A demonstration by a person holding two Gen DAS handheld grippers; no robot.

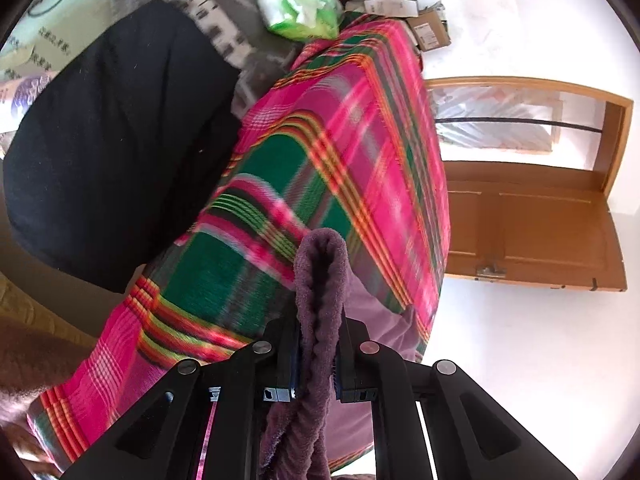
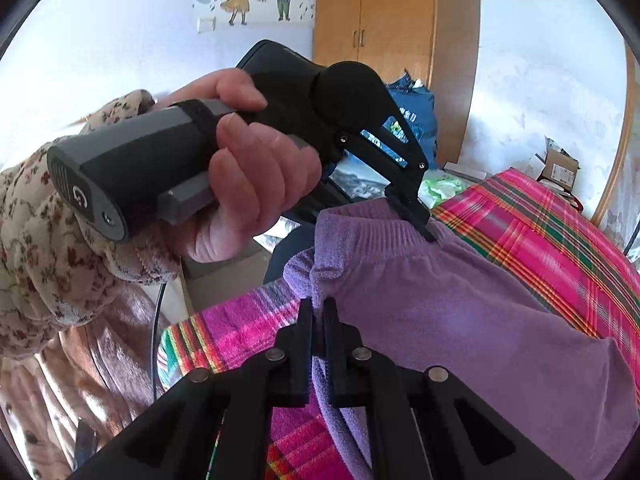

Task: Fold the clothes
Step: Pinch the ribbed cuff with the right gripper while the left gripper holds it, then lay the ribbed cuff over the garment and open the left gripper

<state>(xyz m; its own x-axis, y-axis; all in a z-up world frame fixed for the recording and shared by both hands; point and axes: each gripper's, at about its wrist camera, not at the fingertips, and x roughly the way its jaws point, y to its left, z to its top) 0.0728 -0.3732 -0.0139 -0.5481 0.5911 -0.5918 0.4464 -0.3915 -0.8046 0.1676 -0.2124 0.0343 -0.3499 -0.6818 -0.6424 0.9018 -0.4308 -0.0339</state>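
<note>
plaid bed cover [image 1: 352, 128] lies open ahead; black garment [image 1: 112, 132] and green packet [image 1: 300, 8] crowd its far side.

garment [image 2: 460, 300]: soft purple, plain, ribbed at the band
blanket [image 1: 340, 140]: hot pink plaid with green blocks and orange-yellow stripes
tongs [image 2: 318, 320]: black
sleeve [image 2: 52, 248]: cream with small brown flowers
cloth [image 1: 112, 132]: plain black
door [image 1: 532, 224]: orange-brown wood
packet [image 1: 300, 8]: light green and white
wardrobe [image 2: 384, 16]: orange-brown wood
</note>
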